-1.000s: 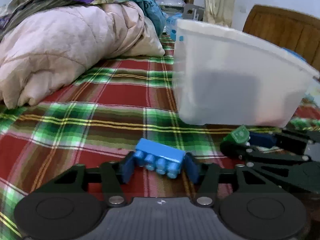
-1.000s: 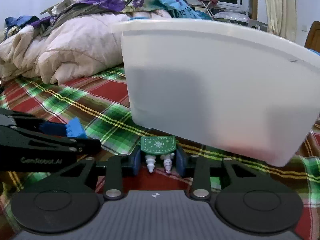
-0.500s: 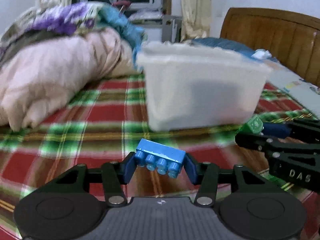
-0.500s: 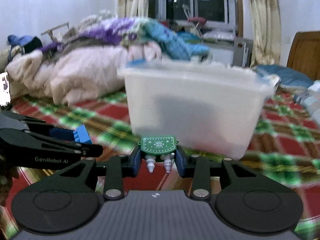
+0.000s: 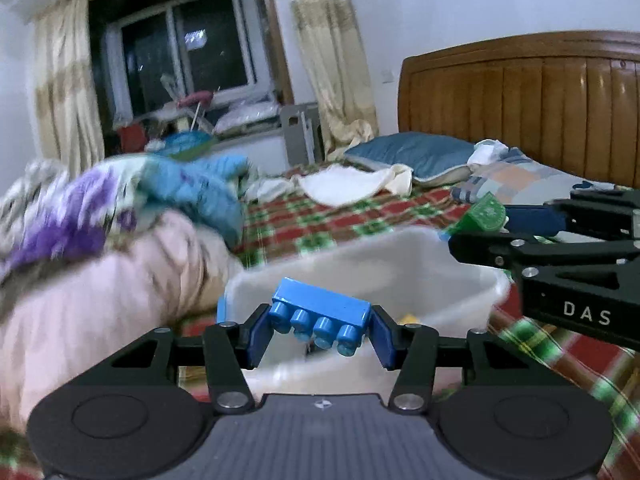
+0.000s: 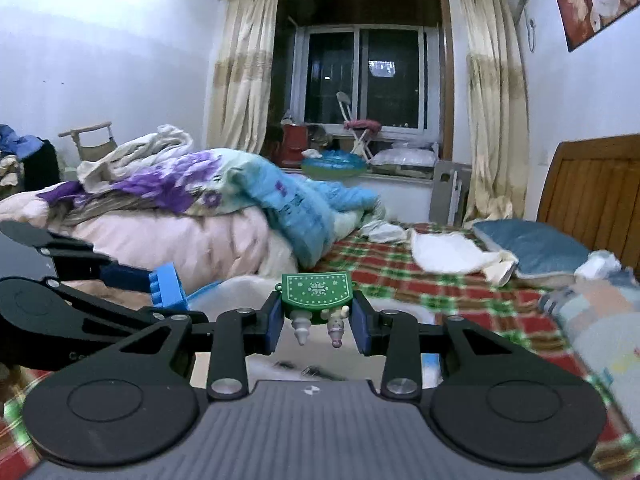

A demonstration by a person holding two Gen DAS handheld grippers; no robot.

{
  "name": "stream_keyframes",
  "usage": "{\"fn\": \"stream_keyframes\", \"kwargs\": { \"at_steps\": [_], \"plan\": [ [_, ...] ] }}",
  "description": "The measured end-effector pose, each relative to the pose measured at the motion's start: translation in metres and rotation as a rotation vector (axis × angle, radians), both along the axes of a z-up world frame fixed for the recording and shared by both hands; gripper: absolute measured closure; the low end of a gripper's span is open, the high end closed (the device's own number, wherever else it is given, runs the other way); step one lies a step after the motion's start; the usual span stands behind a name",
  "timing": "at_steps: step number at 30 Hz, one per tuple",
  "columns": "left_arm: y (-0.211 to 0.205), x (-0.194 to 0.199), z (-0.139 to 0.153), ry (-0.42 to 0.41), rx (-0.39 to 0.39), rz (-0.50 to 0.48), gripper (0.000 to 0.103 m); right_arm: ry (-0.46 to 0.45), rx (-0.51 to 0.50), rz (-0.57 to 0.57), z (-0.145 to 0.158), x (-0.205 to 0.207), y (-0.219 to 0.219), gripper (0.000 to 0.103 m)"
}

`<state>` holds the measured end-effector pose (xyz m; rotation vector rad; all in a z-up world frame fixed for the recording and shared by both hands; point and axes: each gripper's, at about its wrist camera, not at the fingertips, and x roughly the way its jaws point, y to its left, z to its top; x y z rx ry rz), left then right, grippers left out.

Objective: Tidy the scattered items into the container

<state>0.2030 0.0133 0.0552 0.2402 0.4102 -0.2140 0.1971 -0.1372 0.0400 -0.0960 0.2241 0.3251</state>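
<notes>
We have both tools loaded and raised over the white plastic container [image 5: 400, 268], which sits on the plaid bedspread [image 5: 360, 208] just beside the pink quilt [image 5: 100, 300]. The left gripper [image 5: 320, 328] is clamped on the blue brick [image 5: 320, 312], squeezing its two short ends so the studs face back toward the camera and the block cannot twist; it hangs above the container's near rim, close to the left corner. The right gripper [image 6: 318, 312] is closed on a green snowflake-patterned toy [image 6: 317, 292], held by its flat sides so the two small pegs beneath dangle free. We judge both pieces are held above the opening so that a simple release drops them inside, where a few items, blurred, already seem to lie.
</notes>
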Motion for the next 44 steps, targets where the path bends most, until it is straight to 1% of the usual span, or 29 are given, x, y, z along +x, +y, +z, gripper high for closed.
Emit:
{"fn": "stream_keyframes", "kwargs": {
  "at_steps": [2, 4, 7, 9, 11, 12, 17, 19, 21, 23, 25, 27, 29, 31, 34, 35, 37, 40, 42, 44],
  "plan": [
    [-0.006, 0.02, 0.002, -0.005, -0.005, 0.004, 0.048, 0.007, -0.005, -0.01, 0.002, 0.016, -0.005, 0.064],
    [-0.009, 0.041, 0.0, 0.008, -0.012, 0.017, 0.048, 0.026, -0.004, -0.015, -0.001, 0.036, -0.008, 0.064],
    [-0.012, 0.066, -0.007, 0.026, -0.011, 0.039, 0.048, 0.061, -0.009, -0.023, -0.011, 0.058, -0.009, 0.063],
    [-0.014, 0.075, -0.012, 0.033, 0.0, 0.051, 0.047, 0.083, -0.005, -0.03, -0.021, 0.071, -0.008, 0.063],
    [-0.015, 0.079, -0.018, 0.037, 0.01, 0.06, 0.042, 0.103, 0.017, -0.039, -0.032, 0.08, -0.009, 0.056],
    [-0.016, 0.08, -0.02, 0.037, 0.014, 0.059, 0.036, 0.114, 0.025, -0.041, -0.035, 0.081, -0.011, 0.048],
    [-0.016, 0.079, -0.029, 0.035, 0.045, 0.08, 0.032, 0.125, 0.016, -0.048, -0.042, 0.081, -0.012, 0.039],
    [-0.015, 0.076, -0.028, 0.03, 0.057, 0.091, 0.031, 0.123, 0.006, -0.045, -0.04, 0.077, -0.012, 0.031],
    [-0.012, 0.069, -0.024, 0.001, 0.063, 0.1, 0.029, 0.116, -0.007, -0.043, -0.035, 0.073, -0.013, 0.027],
    [-0.012, 0.059, -0.017, -0.038, 0.068, 0.131, 0.024, 0.11, -0.023, -0.038, -0.028, 0.069, -0.011, 0.027],
    [-0.01, 0.051, -0.008, -0.08, 0.071, 0.163, 0.016, 0.102, -0.037, -0.029, -0.019, 0.064, -0.01, 0.026],
    [-0.01, 0.045, 0.003, -0.103, 0.081, 0.175, 0.016, 0.105, -0.061, -0.023, -0.009, 0.062, -0.008, 0.025],
    [-0.01, 0.044, 0.013, -0.071, 0.092, 0.166, 0.015, 0.138, -0.078, -0.012, 0.0, 0.064, -0.007, 0.021],
    [-0.01, 0.047, 0.021, -0.027, 0.107, 0.156, 0.015, 0.195, -0.106, 0.006, 0.011, 0.071, -0.005, 0.018],
    [-0.005, 0.054, 0.029, 0.04, 0.104, 0.127, 0.015, 0.332, -0.166, 0.047, 0.021, 0.089, -0.001, 0.015],
    [-0.004, 0.056, 0.031, 0.057, 0.096, 0.123, 0.015, 0.354, -0.17, 0.056, 0.024, 0.092, 0.0, 0.015],
    [-0.001, 0.06, 0.032, 0.097, 0.075, 0.106, 0.015, 0.38, -0.192, 0.047, 0.027, 0.096, -0.001, 0.015],
    [0.0, 0.068, 0.028, 0.156, 0.056, 0.097, 0.015, 0.382, -0.233, 0.024, 0.028, 0.099, -0.002, 0.014],
    [-0.003, 0.071, 0.025, 0.166, 0.066, 0.091, 0.015, 0.385, -0.229, 0.02, 0.027, 0.099, -0.004, 0.014],
    [-0.007, 0.071, 0.023, 0.157, 0.078, 0.08, 0.015, 0.386, -0.209, 0.023, 0.027, 0.099, -0.007, 0.014]
  ]
}}
